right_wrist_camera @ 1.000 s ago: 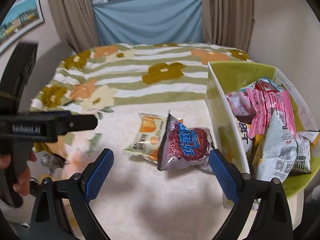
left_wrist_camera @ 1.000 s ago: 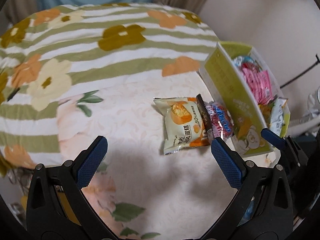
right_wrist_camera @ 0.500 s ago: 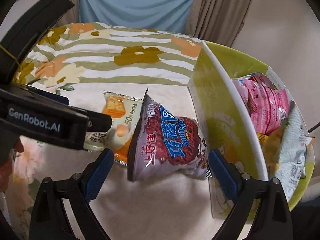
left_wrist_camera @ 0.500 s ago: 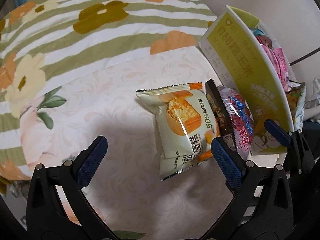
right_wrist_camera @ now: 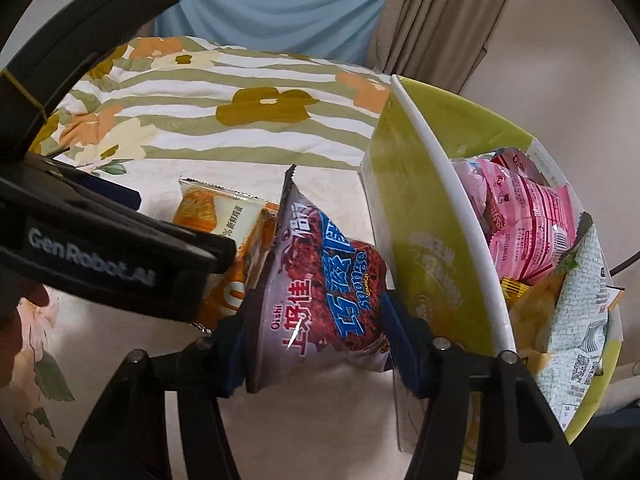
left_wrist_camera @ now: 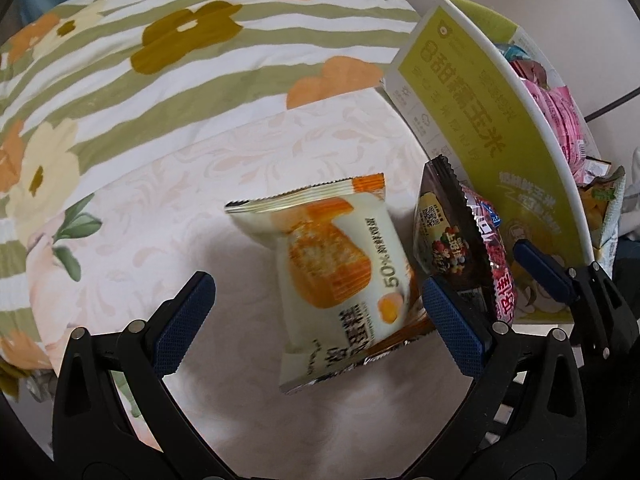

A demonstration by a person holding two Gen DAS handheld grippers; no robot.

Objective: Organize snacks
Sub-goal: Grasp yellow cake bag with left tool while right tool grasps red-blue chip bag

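A cream and orange cake packet [left_wrist_camera: 332, 264] lies on the pale cloth, and my left gripper [left_wrist_camera: 318, 316] hangs open just above it, one finger on each side. Beside it a dark red Oishi sponge-crunch bag [right_wrist_camera: 320, 296] stands on edge against the green carton [right_wrist_camera: 420, 220]. My right gripper [right_wrist_camera: 316, 340] is closing its jaws on this bag, and both blue pads press its sides. From the left wrist, the same bag [left_wrist_camera: 452, 248] shows its dark back, with a right finger [left_wrist_camera: 544, 272] behind it.
The green carton [left_wrist_camera: 480, 140] holds pink packets [right_wrist_camera: 528, 220] and several other snack bags. A striped flowered blanket [left_wrist_camera: 180, 60] covers the far part of the bed. The left gripper's black housing [right_wrist_camera: 100, 256] crosses the right wrist view. A hand [right_wrist_camera: 24, 300] shows at the left edge.
The right jaws have closed in from wide open onto the red bag. Both grippers have come down closer to the snacks, the left one now astride the cake packet.
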